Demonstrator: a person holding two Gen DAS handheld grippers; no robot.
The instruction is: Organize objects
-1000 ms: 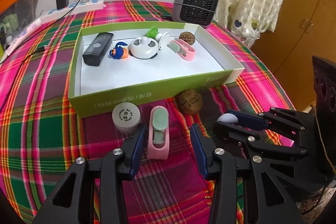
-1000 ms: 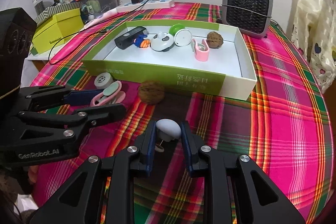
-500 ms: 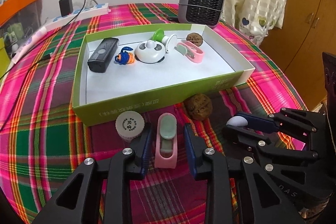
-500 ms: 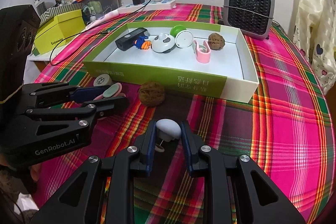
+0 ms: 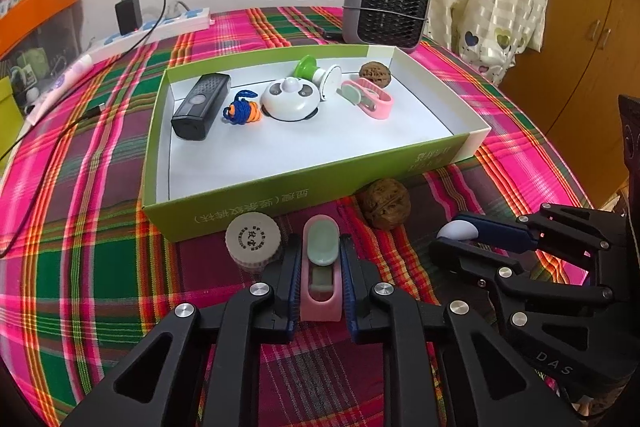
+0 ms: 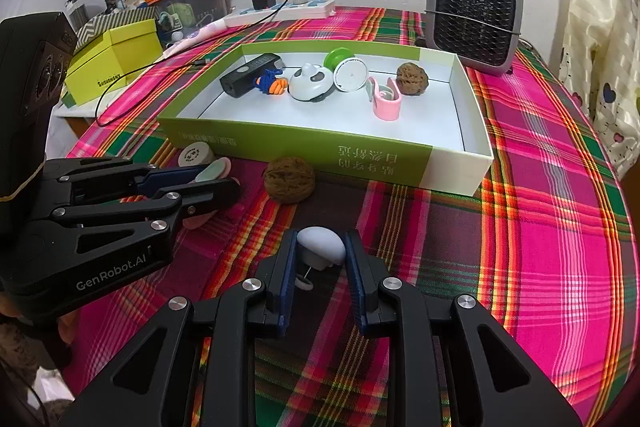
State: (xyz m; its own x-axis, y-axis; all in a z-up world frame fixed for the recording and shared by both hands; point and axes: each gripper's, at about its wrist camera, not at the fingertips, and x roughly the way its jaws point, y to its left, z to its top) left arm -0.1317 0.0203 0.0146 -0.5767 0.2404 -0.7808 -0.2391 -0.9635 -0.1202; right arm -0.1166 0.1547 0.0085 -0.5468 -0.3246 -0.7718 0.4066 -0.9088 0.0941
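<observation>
My left gripper point(image 5: 320, 255) is shut on a pink clip with a mint pad point(image 5: 320, 267), which lies on the plaid cloth in front of the green box point(image 5: 280, 195). My right gripper point(image 6: 321, 251) is shut on a small white rounded object point(image 6: 320, 247) just above the cloth. A walnut point(image 5: 385, 203) lies between the two grippers by the box's front wall. A round grey-white cap point(image 5: 253, 241) stands left of the pink clip. The box holds a black remote point(image 5: 202, 105), a blue-orange toy, a white panda gadget point(image 5: 290, 99), a green-white spool, another pink clip and a second walnut.
A grey fan heater point(image 5: 386, 9) stands behind the box. A power strip with charger and cable point(image 5: 160, 23) lies at the back left. A yellow box point(image 6: 116, 61) sits off the table's left. Curtain and wooden cupboard are at the right.
My left gripper has closed from wide open onto the pink clip. The right gripper stays shut on the white object; both views have risen slightly.
</observation>
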